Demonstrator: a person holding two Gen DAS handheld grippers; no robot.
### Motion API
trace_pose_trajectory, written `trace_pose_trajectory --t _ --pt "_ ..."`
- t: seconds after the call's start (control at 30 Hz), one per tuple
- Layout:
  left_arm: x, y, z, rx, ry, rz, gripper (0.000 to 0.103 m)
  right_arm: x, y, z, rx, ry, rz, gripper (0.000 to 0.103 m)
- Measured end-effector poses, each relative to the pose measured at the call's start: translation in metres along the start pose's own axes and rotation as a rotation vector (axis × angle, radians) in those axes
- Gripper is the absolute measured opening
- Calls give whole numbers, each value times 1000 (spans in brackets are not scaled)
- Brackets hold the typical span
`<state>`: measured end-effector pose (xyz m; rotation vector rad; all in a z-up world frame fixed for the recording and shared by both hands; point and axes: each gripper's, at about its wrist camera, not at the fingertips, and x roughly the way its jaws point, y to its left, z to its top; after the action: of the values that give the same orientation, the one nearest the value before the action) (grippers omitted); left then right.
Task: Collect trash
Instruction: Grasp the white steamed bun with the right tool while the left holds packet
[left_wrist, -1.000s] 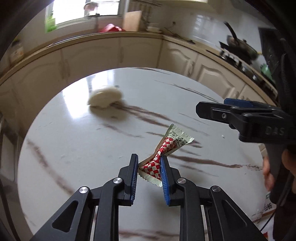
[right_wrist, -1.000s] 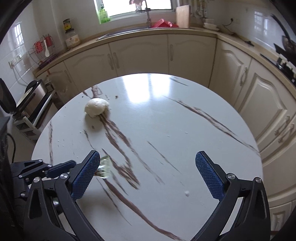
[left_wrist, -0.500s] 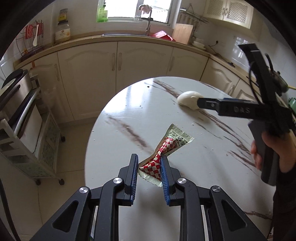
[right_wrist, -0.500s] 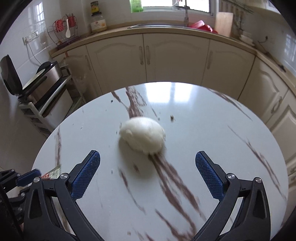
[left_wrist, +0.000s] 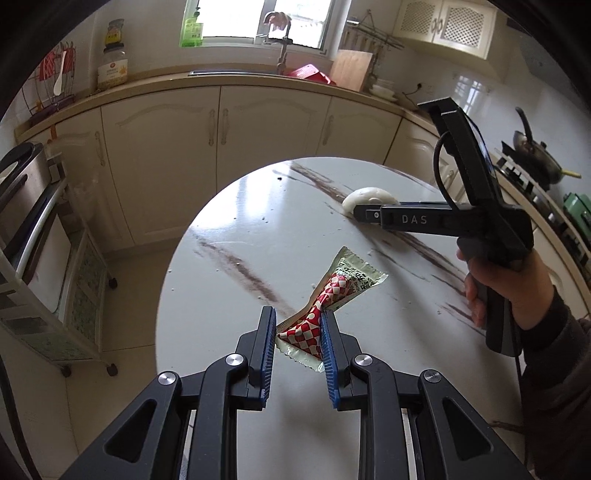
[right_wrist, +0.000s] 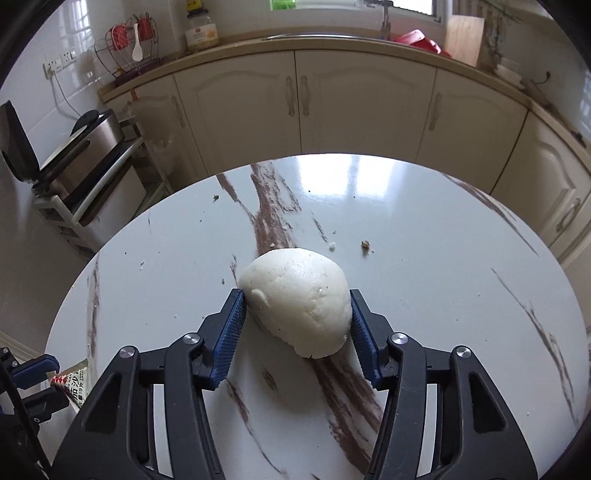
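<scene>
A red-and-white checked snack wrapper sticks out from my left gripper, which is shut on its lower end above the round marble table. A white bun lies on the table between the blue pads of my right gripper. Its jaws are closing and both pads touch the bun's sides. In the left wrist view the right gripper reaches over the bun, held by a hand. The wrapper and left gripper show at the right view's lower left.
Crumbs are scattered on the table beyond the bun. Cream cabinets curve around behind it. A wheeled rack with a steel appliance stands at the left. A stove with a pan is at the right.
My right gripper moved in over the bun and its wide jaws narrowed onto its sides. The left gripper swung across the table, still holding the wrapper, then stayed put.
</scene>
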<state>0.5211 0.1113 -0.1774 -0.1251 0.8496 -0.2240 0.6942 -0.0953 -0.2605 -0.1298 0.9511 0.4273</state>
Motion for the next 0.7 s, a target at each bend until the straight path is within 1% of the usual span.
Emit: trace_pose_trajectory --t 0.07,0.17,0.23,0.4,0.53,0.67,0.7 --pt "5 0 5 -1 5 -1 20 -5 -5 -4 13 -6 -7 51" --pt "3 -5 4 -2 8 -16 20 -24 -13 -13 33 -27 -3 51" --pt "-1 -9 2 -4 6 -29 20 -42 -17 -23 36 -45 -10 51" --pt "-15 -22 -5 2 0 -79 20 -90 -23 -51 70 -93 8 51" --pt "-35 -31 -17 -1 -11 -115 20 -129 -18 -76 84 -130 31 51" --pt "-61 -31 -35 -4 -27 -126 20 -161 1 -102 71 -167 41 51" --pt "-69 -29 -41 -10 -34 -130 20 -168 8 -108 70 -172 56 51"
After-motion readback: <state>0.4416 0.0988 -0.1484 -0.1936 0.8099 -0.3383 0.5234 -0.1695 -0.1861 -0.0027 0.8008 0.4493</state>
